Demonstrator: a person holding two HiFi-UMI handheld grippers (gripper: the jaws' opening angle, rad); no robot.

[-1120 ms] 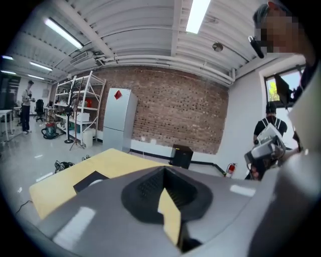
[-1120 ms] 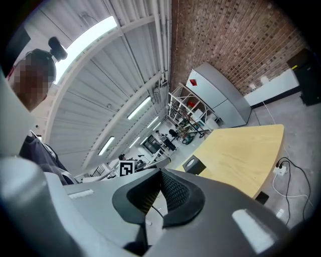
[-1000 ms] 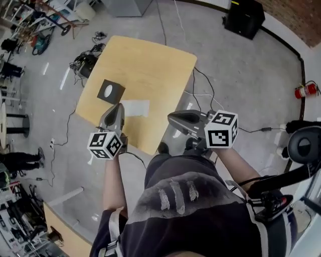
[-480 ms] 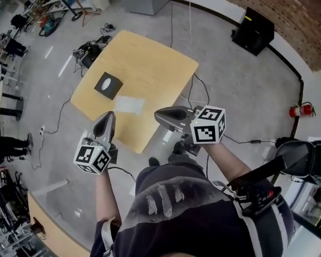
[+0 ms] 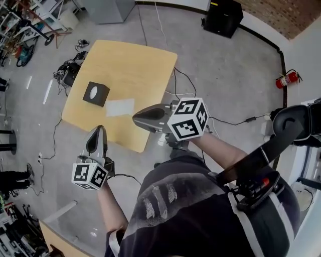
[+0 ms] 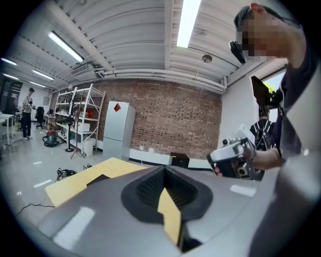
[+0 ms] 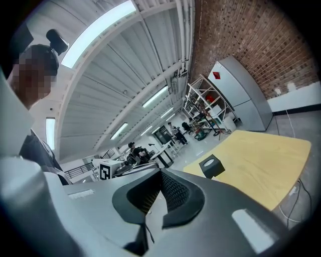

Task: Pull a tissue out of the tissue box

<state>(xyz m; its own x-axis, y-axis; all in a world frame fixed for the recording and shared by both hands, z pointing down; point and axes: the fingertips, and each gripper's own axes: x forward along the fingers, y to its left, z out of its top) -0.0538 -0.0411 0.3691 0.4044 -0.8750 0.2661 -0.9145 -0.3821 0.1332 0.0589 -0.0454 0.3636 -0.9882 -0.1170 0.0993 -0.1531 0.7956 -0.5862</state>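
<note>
Big workshop room with a grey floor and a red brick wall at the far end. In the middle of the floor, a light wooden table. On the left part of the table top, the small black tissue box, standing flat, with a white round hole on top. Just right of the box and a bit nearer, a white tissue lying flat on the wood, close to the box but not touching it. Nearer again, by the table's near edge, the left gripper, held up in the air and pointing toward the table, claw pressed together with nothing in it. To its right, the right gripper, up in the air by the table's near corner and pointing left, claw squeezed closed too and holding nothing. Both well apart from the box and the tissue. Behind each claw, a white cube with black square marks: the left marker cube and the right marker cube. Nearest of all, the person's dark shirt. Farther out on the floor, a tangle of cables left of the table, a big black box past the far end, and a red fire extinguisher far to the right. Against the brick wall, a tall white fridge and metal shelves.
</note>
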